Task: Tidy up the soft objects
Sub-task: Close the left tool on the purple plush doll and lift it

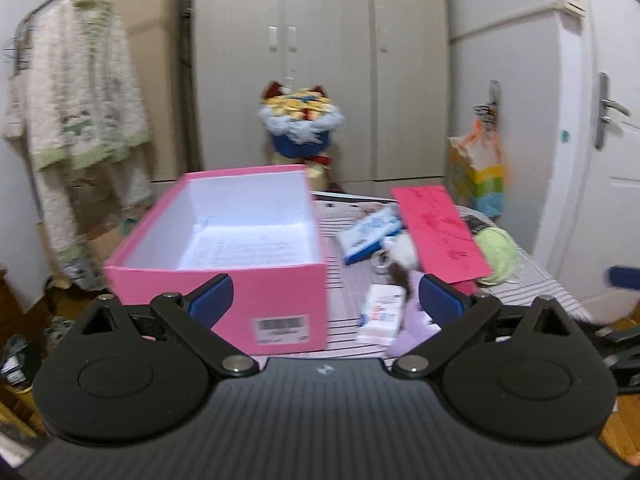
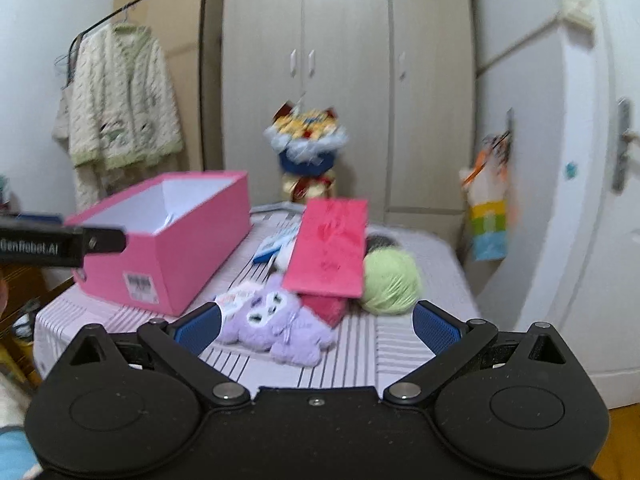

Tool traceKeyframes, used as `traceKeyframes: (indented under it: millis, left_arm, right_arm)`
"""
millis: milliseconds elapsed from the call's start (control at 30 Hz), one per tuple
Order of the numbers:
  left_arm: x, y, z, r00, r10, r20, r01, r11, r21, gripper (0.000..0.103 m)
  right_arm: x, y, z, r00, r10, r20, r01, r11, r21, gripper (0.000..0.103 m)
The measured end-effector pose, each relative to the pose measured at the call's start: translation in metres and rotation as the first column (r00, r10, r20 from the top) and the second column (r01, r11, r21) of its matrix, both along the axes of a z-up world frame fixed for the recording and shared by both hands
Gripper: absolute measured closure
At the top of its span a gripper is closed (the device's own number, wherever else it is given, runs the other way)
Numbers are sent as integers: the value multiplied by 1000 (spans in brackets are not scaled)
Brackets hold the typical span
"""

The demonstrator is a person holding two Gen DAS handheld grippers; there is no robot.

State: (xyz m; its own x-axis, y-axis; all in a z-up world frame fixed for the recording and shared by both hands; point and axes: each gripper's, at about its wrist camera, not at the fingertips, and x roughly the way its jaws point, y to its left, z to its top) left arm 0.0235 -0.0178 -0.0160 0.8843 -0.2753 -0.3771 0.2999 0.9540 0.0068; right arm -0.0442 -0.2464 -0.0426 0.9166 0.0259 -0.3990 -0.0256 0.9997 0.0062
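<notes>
A: Item one, container?
B: Pink box (image 2: 168, 248), lid off, white inside, on the left of the striped counter (image 2: 360, 356). Paper sheet on its floor.

A: Soft goods?
B: Purple plush toy (image 2: 276, 320) near the counter's front edge, right of the box. Green yarn ball (image 2: 390, 282) further right. Pink lid (image 2: 330, 248) leans tilted over the pile between them, its low edge touching the plush.

A: Claws?
B: Left claw (image 1: 324, 300) spread wide, nothing between its blue pads, facing the box's labelled end. Right claw (image 2: 316, 326) likewise wide and empty, plush just ahead of it.
</notes>
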Motion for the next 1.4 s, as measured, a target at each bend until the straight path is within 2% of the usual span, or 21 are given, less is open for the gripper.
traceKeyframes:
  millis: [67, 133, 267, 367, 433, 500, 633, 767, 933, 1033, 1100, 1233, 1400]
  left_arm:
    - [5, -11, -6, 998, -69, 10, 69, 998, -10, 7]
    - [15, -23, -12, 991, -136, -16, 136, 991, -14, 10]
    - [33, -50, -24, 970, -234, -61, 234, 972, -7, 14]
    - [50, -67, -38, 946, -298, -124, 300, 954, -6, 22]
    - [63, -73, -48, 926, -327, -188, 328, 944, -27, 32]
    - [75, -78, -58, 916, -330, -230, 331, 943, -35, 36]
    - [93, -80, -69, 913, -308, -266, 310, 950, -35, 38]
    - [104, -82, -77, 908, -297, -296, 301, 953, -32, 38]
    - [105, -85, -80, 904, -296, -310, 299, 954, -39, 40]
    - [105, -84, -80, 889, -313, -333, 311, 948, -61, 40]
    - [104, -84, -80, 870, -340, -358, 332, 939, -87, 40]
    - [98, -88, -80, 880, -318, -352, 317, 946, -63, 40]
    - [96, -83, -75, 862, -310, -401, 305, 949, -78, 40]
  right_arm:
    - [12, -7, -10, 999, 36, -20, -35, 999, 25, 0]
    - [23, -10, -21, 997, 65, -38, -64, 997, 36, 0]
    - [47, -5, -45, 993, 100, -68, -101, 995, -3, 1]
    - [58, 0, -59, 990, 129, -62, -131, 991, -25, 1]
    - [66, -2, -66, 990, 134, -52, -135, 991, -19, 1]
    - [72, -6, -71, 990, 132, -42, -132, 991, 1, 1]
    - [85, -14, -78, 987, 152, -57, -149, 987, 59, 2]
    - [97, -12, -84, 980, 180, -80, -174, 981, 83, 10]
    - [100, -8, -93, 981, 179, -77, -169, 978, 121, 13]
    - [95, -2, -97, 986, 159, -53, -154, 983, 102, 17]
    - [91, 1, -99, 989, 147, -35, -143, 984, 103, 18]
    - [87, 4, -99, 990, 142, -27, -139, 985, 102, 22]
    - [84, 0, -93, 984, 171, -48, -163, 977, 134, 23]
